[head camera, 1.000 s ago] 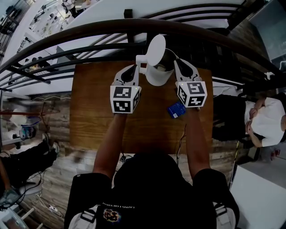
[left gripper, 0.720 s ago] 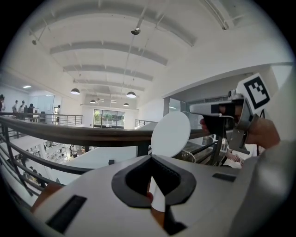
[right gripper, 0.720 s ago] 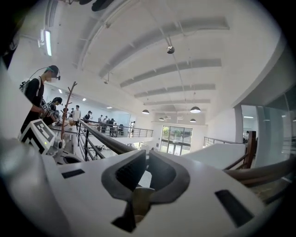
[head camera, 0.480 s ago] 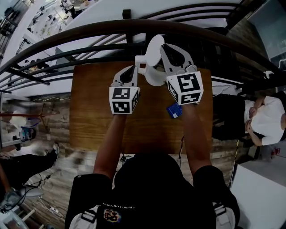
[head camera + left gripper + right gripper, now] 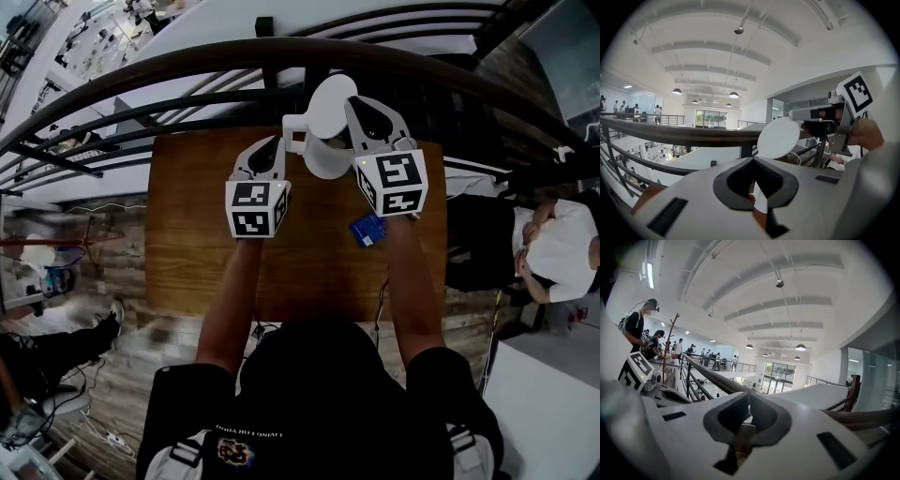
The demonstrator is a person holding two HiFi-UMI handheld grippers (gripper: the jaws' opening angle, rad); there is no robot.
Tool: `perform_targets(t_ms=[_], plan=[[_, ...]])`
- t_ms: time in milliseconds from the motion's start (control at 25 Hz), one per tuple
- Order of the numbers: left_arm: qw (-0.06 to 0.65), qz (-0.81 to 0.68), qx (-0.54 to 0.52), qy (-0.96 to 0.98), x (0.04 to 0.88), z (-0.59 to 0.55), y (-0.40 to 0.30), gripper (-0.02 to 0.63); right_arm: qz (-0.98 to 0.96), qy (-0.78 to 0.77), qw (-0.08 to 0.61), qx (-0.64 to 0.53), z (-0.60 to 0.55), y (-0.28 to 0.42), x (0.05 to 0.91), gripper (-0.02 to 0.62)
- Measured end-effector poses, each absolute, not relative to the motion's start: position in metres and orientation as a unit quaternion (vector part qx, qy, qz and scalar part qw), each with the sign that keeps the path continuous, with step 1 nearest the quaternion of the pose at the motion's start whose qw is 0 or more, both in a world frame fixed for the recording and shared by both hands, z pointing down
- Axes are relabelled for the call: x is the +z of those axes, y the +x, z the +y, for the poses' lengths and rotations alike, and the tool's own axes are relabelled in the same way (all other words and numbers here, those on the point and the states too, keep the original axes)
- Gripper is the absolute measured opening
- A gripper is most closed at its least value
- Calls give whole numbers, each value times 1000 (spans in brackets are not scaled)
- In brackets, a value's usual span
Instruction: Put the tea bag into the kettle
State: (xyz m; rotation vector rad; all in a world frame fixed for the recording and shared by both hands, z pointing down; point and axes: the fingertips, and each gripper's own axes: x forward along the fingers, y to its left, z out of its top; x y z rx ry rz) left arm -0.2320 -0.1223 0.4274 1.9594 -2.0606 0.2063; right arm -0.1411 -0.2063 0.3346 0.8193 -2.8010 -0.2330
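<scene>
Kettle [image 5: 322, 159] at table [image 5: 187, 234] far edge; packet [image 5: 368, 229] right, nearer.

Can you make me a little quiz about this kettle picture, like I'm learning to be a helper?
1. True or false: the lid of the kettle is shut.
2. What lies on the table? A) a blue packet B) a spoon C) a cup
3. Which gripper holds the tea bag over the kettle?
Key: 1 false, it stands open; 2 A; 3 the right gripper.
</scene>
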Motion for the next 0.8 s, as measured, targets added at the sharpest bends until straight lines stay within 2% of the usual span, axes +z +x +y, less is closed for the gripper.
perform_targets(t_ms=[560,800], plan=[[143,-712,76,683,432,-136,-238,3,-934,335,120,29,-228,-91,411,25],[142,-709,78,686,434,-143,-235,3,-934,337,111,50,-232,-89,418,18]])
